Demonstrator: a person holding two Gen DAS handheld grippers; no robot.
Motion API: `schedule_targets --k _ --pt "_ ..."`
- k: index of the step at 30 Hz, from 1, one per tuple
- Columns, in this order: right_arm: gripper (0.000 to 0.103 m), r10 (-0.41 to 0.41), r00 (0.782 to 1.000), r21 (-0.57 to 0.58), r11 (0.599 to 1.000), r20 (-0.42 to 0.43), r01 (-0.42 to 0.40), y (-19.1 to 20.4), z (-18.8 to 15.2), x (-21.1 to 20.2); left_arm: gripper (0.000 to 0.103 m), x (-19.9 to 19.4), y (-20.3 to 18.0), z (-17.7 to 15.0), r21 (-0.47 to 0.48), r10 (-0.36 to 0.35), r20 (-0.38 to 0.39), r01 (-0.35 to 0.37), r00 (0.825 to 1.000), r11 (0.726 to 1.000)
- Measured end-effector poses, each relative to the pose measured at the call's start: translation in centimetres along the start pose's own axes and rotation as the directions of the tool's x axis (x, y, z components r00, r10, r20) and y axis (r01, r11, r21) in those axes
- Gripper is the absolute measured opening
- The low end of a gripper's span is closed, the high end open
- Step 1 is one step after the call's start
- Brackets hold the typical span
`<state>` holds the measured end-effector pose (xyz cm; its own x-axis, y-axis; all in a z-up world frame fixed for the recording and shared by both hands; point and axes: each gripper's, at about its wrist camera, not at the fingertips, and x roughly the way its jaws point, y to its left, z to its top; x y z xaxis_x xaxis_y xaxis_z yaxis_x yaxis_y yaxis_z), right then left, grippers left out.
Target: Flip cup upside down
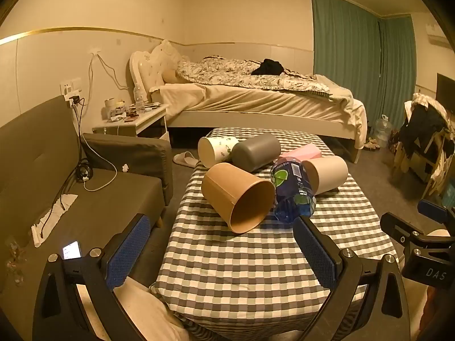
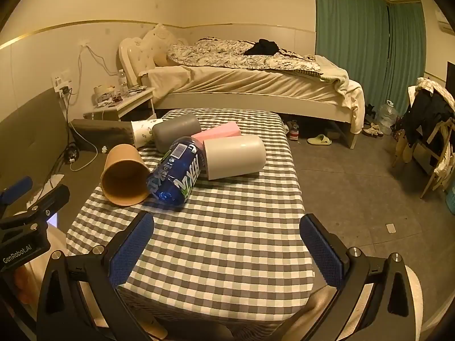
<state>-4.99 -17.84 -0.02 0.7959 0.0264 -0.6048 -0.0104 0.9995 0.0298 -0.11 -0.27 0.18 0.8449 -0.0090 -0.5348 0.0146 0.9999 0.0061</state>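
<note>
Cups are all lying on their sides in a heap at the far half of the checked table (image 1: 241, 270), nothing flipped yet, so I'd say this is the very start: picking which one to grab.

Left wrist view: the left gripper (image 1: 221, 244) is spread wide with nothing in it, hanging over the near end of the table. The brown cup (image 1: 236, 196) is nearest, mouth facing the camera, touching a blue bottle (image 1: 293, 190). Behind them are a grey cup (image 1: 256, 152), a white patterned cup (image 1: 216, 150) and a beige cup (image 1: 327, 173).

Right wrist view: the right gripper (image 2: 227, 244) is also wide open and empty, well short of the pile. The brown cup (image 2: 125, 176) sits at the table's left edge.

Next move probably means closing on the brown cup's wall, lifting, and turning it mouth down.
</note>
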Motion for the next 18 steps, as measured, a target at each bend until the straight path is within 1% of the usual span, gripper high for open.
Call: schedule_targets --k 18 --pt "0.103 0.002 1.000 0.003 1.000 -0.003 -0.002 0.16 -0.12 0.00 0.103 -0.30 0.30 0.11 -0.001 -0.002 0.004 0.002 1.000 1.000"
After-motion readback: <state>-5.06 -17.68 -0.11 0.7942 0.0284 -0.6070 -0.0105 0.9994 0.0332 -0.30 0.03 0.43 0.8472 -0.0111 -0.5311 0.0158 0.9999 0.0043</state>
